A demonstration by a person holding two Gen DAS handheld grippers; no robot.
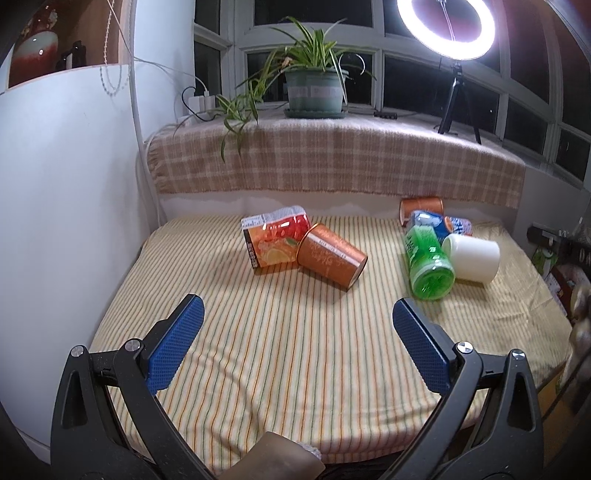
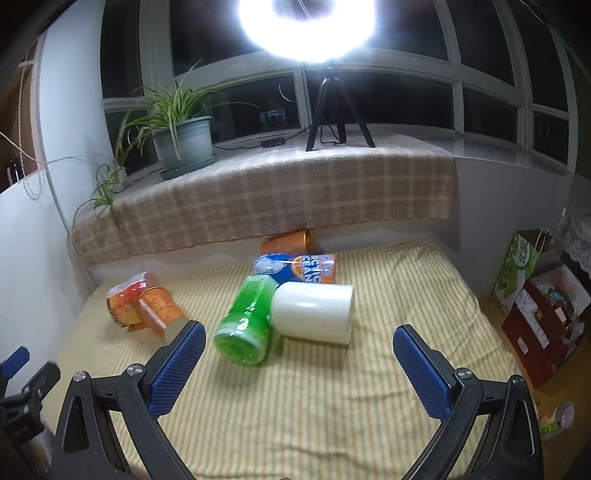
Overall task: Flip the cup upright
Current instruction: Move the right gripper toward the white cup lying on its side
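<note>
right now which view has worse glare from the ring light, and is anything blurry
Right wrist view: the ring light blows out to a white blob at the top edge, and the green bottle and white cup look slightly soft. Left wrist view: the ring light keeps its ring shape, and the white cup and copper cup are sharp. Both views bend the window frames.

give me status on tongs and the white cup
Left tongs open, empty. Right tongs open, empty. White cup on its side, untouched. Green bottle lies against it.
</note>
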